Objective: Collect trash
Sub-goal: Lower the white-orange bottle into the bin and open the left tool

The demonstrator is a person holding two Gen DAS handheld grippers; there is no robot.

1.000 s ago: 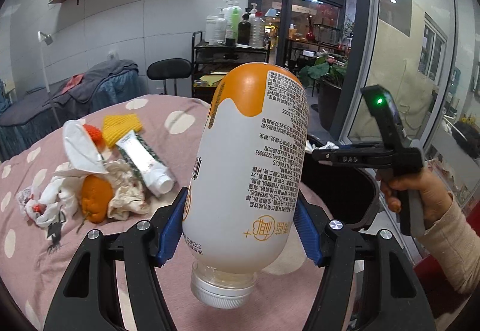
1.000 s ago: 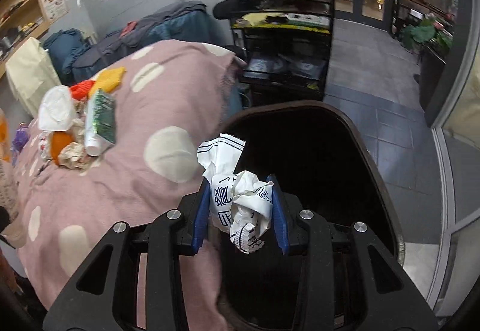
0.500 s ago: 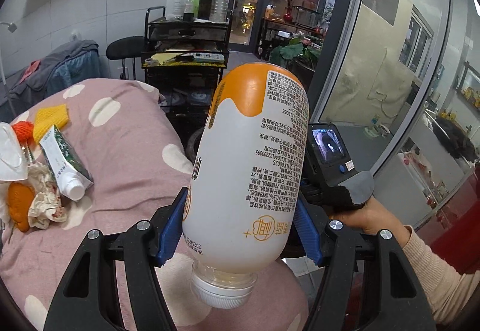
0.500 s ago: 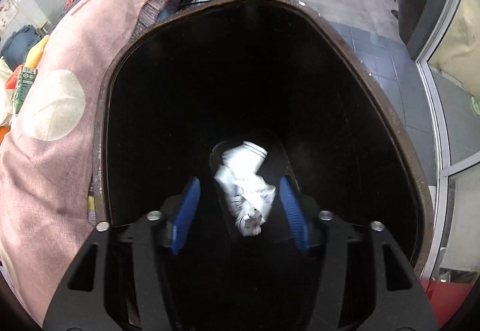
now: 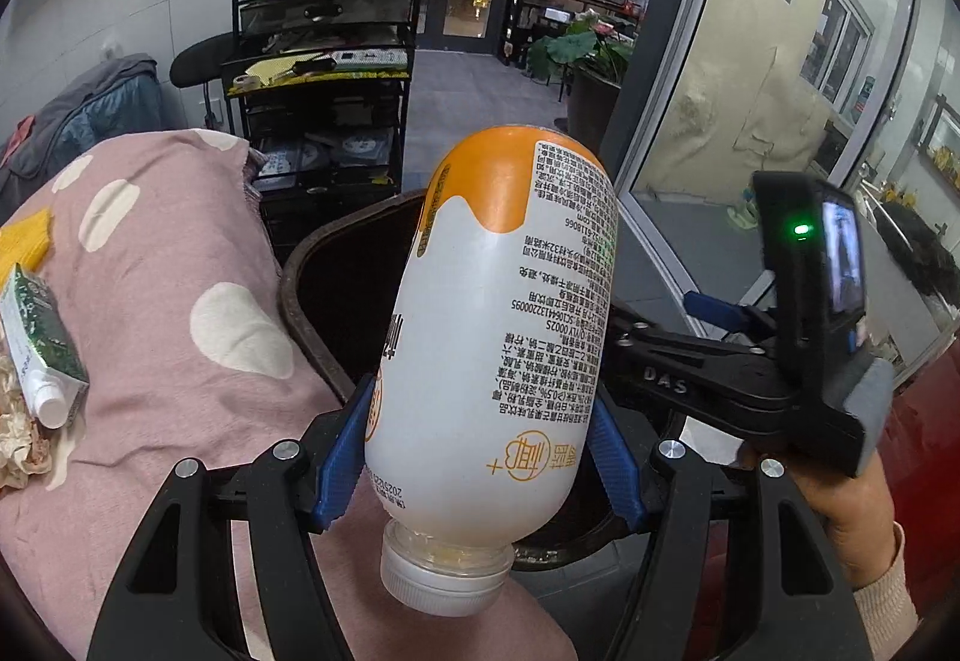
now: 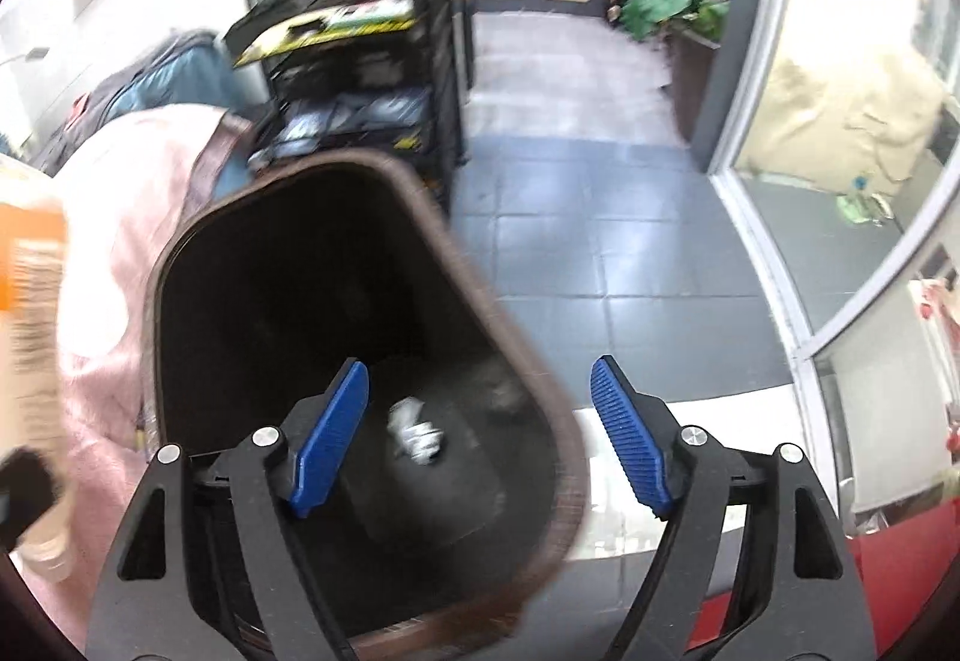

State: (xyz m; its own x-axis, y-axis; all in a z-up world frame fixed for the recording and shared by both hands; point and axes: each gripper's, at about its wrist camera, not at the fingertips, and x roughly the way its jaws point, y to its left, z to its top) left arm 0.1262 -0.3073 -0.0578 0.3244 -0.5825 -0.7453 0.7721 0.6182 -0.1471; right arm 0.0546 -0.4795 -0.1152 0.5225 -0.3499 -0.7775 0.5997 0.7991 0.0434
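My left gripper (image 5: pixel 480 466) is shut on a white and orange drink bottle (image 5: pixel 498 337), held cap down in front of the dark trash bin (image 5: pixel 336 265). In the left wrist view my right gripper (image 5: pixel 684 325), held by a hand, hangs over the bin at the right. My right gripper (image 6: pixel 477 436) has its jaws opening wide, with nothing between them, above the bin's (image 6: pixel 198 235) right rim. A crumpled white paper (image 6: pixel 417 430) lies on the bin's floor. The bottle (image 6: pixel 30 289) shows blurred at the left edge of the right wrist view.
A pink spotted cloth (image 5: pixel 150 301) covers the table left of the bin; a green and white tube (image 5: pixel 42 343) and crumpled tissues (image 5: pixel 18 439) lie on it. A black cart (image 5: pixel 324 79) with bottles stands behind. Grey tiled floor (image 6: pixel 600 217) and glass doors lie to the right.
My right gripper let go of the crumpled paper, which dropped to the bin's bottom, and its jaws spread wide while it swung right. My left gripper carried the bottle right, up to the bin.
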